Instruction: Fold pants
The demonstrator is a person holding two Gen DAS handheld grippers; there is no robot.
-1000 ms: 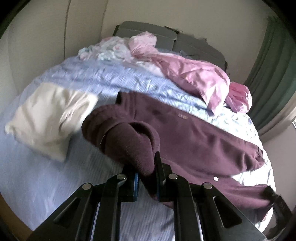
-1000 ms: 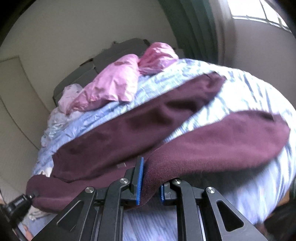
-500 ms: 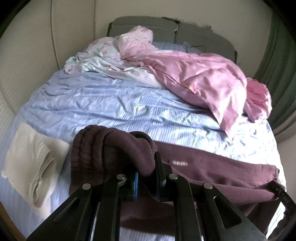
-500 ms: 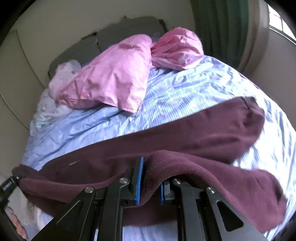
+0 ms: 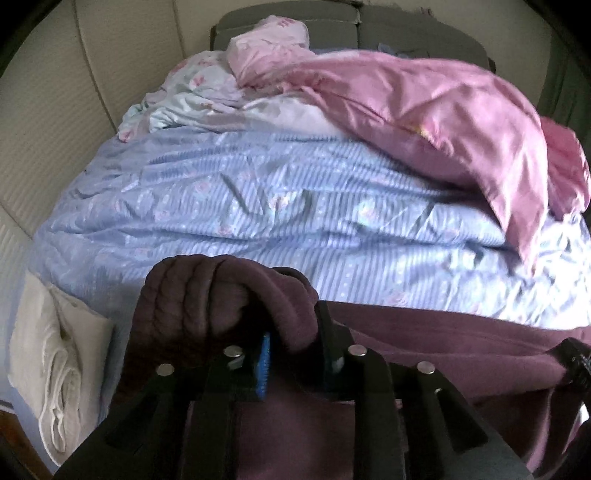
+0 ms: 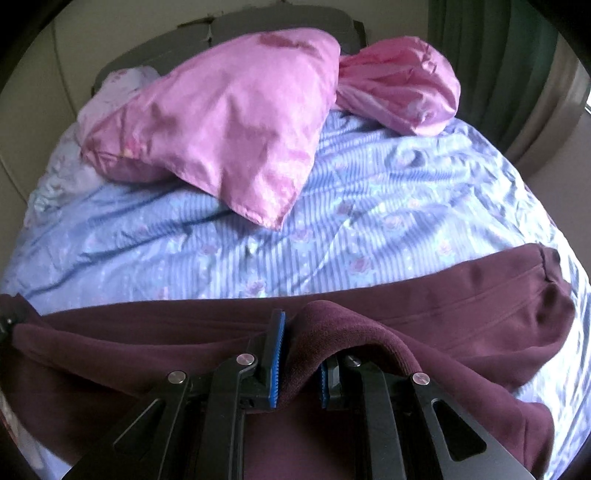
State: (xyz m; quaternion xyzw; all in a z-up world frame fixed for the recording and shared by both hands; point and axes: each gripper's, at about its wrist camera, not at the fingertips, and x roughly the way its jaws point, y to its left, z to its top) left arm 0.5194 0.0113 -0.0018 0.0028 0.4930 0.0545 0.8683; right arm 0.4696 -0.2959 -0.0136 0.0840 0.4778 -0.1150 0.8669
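Observation:
Dark maroon pants [image 5: 436,343] lie across the near part of a bed with a blue striped sheet [image 5: 295,221]. My left gripper [image 5: 295,332] is shut on the bunched elastic waistband [image 5: 207,295], held a little above the bed. My right gripper [image 6: 299,343] is shut on a fold of a pant leg [image 6: 332,332]. One leg lies over the other; the cuffs [image 6: 550,295] lie at the right. The right gripper's tip [image 5: 576,362] shows at the right edge of the left wrist view.
A pink satin duvet [image 6: 229,122] and a pink pillow [image 6: 399,85] lie at the far side near a grey headboard [image 5: 332,18]. A folded white garment [image 5: 55,354] lies at the left bed edge. Green curtains [image 6: 491,48] hang at the right.
Both grippers carried the near pant leg away from me, over the other leg. The pants now lie as one band, lower in both views.

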